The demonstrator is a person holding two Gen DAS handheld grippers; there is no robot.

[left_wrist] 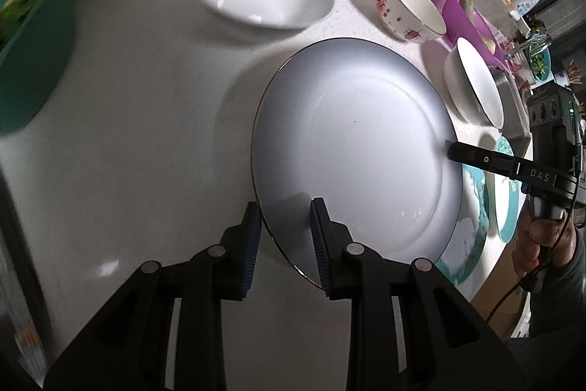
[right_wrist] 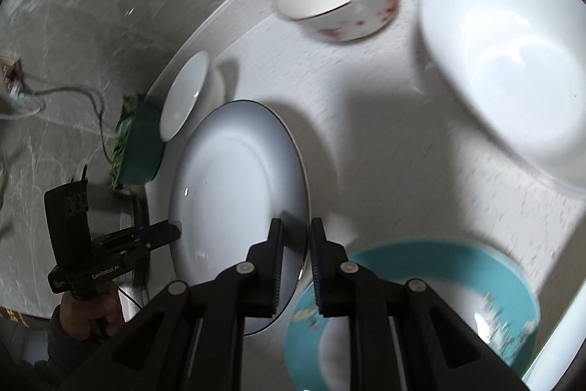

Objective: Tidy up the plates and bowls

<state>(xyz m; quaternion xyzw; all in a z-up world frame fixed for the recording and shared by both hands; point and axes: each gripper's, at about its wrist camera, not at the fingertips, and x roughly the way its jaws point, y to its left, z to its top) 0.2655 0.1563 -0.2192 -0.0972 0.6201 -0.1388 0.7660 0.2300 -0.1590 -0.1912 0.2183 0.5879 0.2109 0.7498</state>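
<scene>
The white plate hangs tilted above the table, its rim pinched between the jaws of both the left gripper and the right gripper, at opposite edges.

You're in a home kitchen: a white tabletop carries bowls and plates, and at the far right stand a sink, its faucet and cleaning bottles.
</scene>
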